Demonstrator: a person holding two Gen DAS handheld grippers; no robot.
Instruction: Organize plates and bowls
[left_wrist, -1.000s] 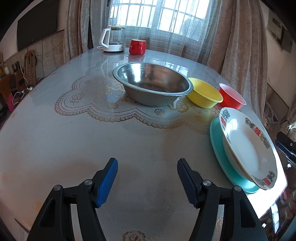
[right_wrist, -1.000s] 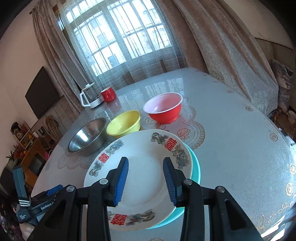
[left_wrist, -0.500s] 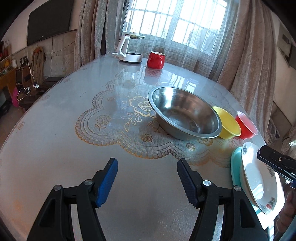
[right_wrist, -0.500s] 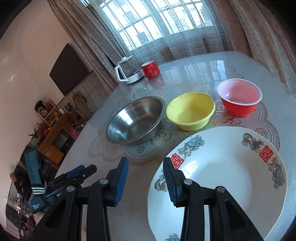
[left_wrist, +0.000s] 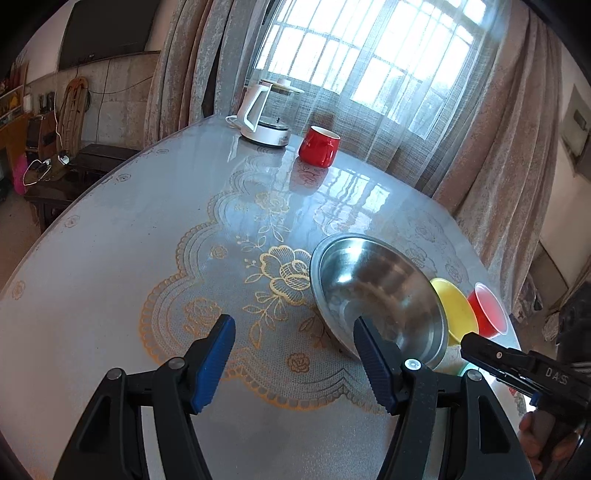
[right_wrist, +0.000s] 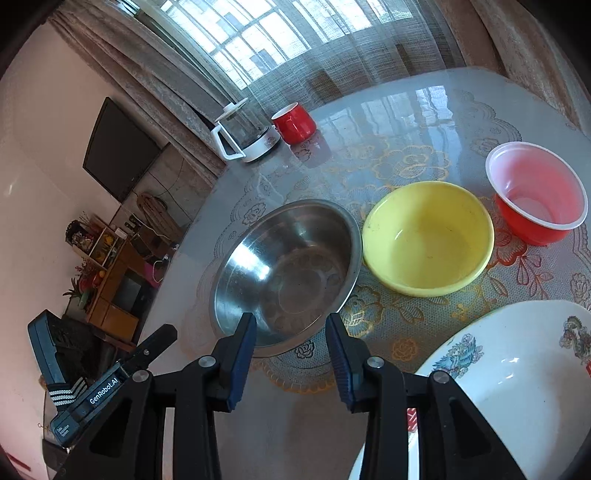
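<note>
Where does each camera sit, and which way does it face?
Left wrist: on the left gripper, looking down across the table toward the window; its open fingers, the right gripper and a hand show.
Right wrist: on the right gripper, looking down at the steel bowl; its open fingers and the left gripper show.
Shared: steel bowl, yellow bowl, red bowl, kettle, red cup.

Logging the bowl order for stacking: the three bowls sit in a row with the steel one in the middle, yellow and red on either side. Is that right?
Not quite. The right wrist view shows the yellow bowl in the middle, with the steel bowl on one side and the red bowl on the other. They do sit in a row.
</note>
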